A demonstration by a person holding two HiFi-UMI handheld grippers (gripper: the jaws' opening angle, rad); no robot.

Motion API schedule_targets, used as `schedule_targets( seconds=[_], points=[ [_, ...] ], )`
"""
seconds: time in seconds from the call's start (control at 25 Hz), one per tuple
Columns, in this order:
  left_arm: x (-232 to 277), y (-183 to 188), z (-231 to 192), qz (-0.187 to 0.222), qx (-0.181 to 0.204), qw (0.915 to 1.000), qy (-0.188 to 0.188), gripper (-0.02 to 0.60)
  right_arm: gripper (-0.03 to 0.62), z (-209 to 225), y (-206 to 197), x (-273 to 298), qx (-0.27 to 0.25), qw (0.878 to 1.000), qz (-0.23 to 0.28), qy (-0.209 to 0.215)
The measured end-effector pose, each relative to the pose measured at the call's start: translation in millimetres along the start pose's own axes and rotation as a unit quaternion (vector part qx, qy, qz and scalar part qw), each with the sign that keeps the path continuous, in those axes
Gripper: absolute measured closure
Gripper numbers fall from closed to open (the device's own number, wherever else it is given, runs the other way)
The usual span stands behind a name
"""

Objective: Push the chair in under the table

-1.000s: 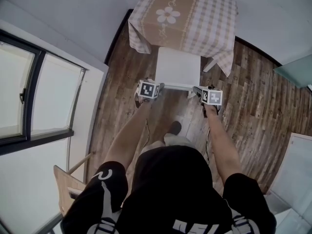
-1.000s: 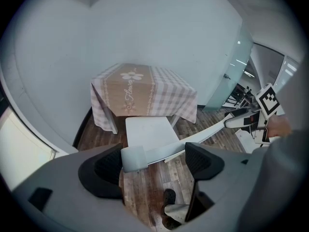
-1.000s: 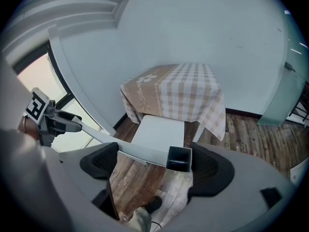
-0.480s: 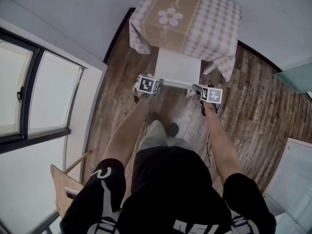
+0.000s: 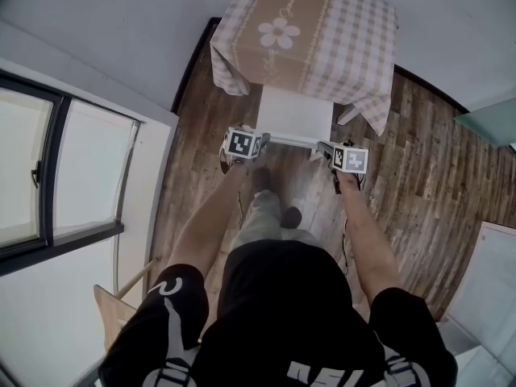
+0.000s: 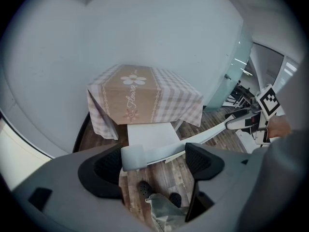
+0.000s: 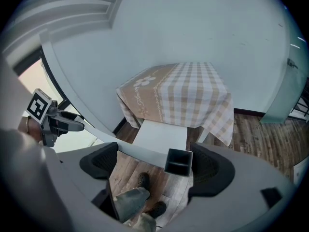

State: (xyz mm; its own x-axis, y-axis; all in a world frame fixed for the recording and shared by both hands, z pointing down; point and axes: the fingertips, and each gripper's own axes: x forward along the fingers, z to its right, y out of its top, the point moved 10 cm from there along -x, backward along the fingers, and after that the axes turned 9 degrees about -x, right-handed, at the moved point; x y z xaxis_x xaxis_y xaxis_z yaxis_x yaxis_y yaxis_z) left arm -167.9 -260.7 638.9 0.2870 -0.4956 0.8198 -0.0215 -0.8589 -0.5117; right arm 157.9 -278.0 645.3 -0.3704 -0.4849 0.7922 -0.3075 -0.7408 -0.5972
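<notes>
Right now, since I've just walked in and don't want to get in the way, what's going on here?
A person stands behind a white chair, with the left gripper and right gripper at the two ends of its back rail. Both have their jaws apart with a rail end between them, not clamped. The chair faces a table with a checked cloth, and most of the seat is out from under it.

R gripper (image 7: 157, 164) wide; chair rail (image 7: 177, 162) btwn.

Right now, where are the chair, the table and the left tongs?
chair (image 5: 294, 113): head view, on the white seat.
table (image 5: 347, 40): head view, on the checked cloth over its top.
left tongs (image 6: 154, 154): left gripper view, midway between the fingertips.
</notes>
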Motion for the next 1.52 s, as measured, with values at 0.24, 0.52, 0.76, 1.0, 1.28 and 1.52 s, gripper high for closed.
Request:
schedule_targets(
  seconds=[0.24,0.52,0.76,1.0,1.28,1.52],
  points=[
    [11,23,-10,-0.003,0.006,1.0000,-0.002,0.179,0.111,4,20,13,0.006,1.000,-0.003,-0.005],
    [24,49,-20,-0.003,0.012,0.9999,-0.007,0.179,0.111,11,41,29,0.012,1.000,-0.005,-0.010],
    [35,68,-27,-0.005,0.015,0.9998,-0.009,0.179,0.111,17,57,40,0.015,1.000,-0.006,-0.012],
    [46,87,-33,-0.008,0.018,0.9998,-0.011,0.179,0.111,24,72,52,0.019,1.000,-0.007,-0.014],
    [61,110,-38,-0.008,0.019,0.9997,-0.014,0.179,0.111,35,92,65,0.021,1.000,-0.007,-0.019],
    [72,130,-44,-0.008,0.022,0.9996,-0.019,0.179,0.111,43,108,77,0.024,0.999,-0.004,-0.023]
  ],
)
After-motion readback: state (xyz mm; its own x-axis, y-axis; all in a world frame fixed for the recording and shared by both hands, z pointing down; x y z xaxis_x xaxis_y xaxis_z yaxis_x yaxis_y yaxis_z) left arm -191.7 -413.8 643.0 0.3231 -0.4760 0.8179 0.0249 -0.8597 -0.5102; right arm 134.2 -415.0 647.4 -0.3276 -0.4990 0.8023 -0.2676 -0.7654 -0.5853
